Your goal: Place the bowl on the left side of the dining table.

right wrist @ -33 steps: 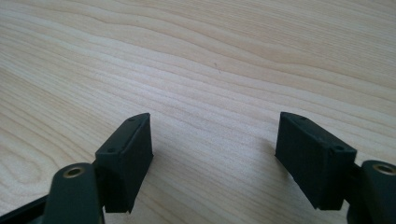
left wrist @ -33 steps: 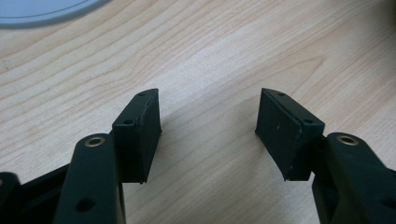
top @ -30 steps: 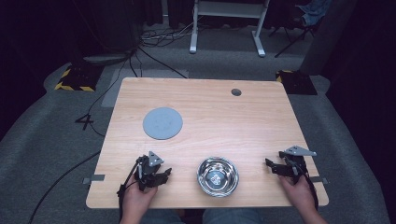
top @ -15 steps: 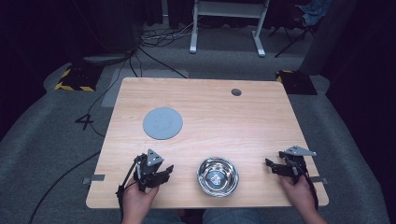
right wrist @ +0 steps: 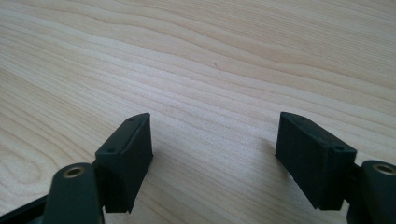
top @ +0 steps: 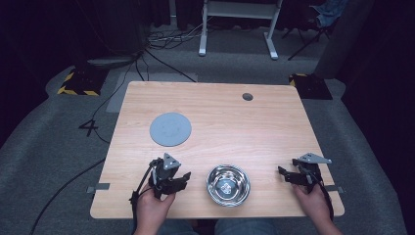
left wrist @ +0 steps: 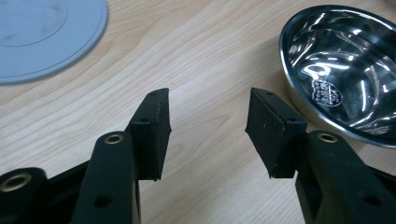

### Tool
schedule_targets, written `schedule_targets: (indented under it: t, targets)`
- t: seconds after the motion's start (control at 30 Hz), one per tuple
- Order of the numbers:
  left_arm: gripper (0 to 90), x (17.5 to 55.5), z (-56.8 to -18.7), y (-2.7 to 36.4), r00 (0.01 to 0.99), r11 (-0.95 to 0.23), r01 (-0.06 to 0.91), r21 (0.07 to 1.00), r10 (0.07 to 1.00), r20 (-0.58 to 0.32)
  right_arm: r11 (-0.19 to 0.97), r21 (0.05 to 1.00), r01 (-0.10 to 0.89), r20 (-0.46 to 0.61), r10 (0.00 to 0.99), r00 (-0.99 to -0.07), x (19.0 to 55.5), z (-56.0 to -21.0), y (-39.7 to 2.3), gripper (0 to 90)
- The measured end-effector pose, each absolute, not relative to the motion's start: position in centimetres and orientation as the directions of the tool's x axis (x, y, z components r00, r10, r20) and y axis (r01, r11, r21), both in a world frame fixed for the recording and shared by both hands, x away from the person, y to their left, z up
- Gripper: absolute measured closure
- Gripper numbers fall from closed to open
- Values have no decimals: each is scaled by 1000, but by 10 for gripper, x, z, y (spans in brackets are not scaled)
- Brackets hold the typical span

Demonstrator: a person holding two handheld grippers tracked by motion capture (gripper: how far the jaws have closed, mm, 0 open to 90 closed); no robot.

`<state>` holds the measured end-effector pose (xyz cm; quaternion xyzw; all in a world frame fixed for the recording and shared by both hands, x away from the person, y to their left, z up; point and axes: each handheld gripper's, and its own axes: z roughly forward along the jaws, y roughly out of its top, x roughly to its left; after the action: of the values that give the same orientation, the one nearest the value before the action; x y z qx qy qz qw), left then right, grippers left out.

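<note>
With the steel bowl (top: 228,184) near the desk's (top: 274,127) front edge, we hold our left gripper (top: 182,179) just left of it, jaws apart and empty, our right gripper (top: 286,175) likewise well right, so nothing is grasped yet.

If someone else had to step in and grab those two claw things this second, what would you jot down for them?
Left gripper: open, nothing between its fingers, held just above the table to the left of the steel bowl. Its jaws have just been opening a little.
Right gripper: open, empty, low over bare wood near the table's right edge.
Things: the bowl sits near the front edge between the two hands; the grey disc lies flat, farther back on the left.
Done: nothing is picked up so far.
Left: probably to grasp the bowl, which is nearest the left gripper, or the disc.
</note>
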<state>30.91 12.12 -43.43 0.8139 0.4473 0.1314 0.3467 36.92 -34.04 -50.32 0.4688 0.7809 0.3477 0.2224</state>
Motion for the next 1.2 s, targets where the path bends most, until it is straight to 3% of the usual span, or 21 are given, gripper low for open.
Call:
schedule_targets:
  t: [0.77,1.2]
  targets:
    - [474,333,-438,76,596,-356,689,631,774,-213,319,751,577,-22,887,-461,369,-503,-340,270]
    - [461,350,-457,51,625,-426,731,532,732,-273,318,751,579,-21,888,-460,369,-503,-340,270]
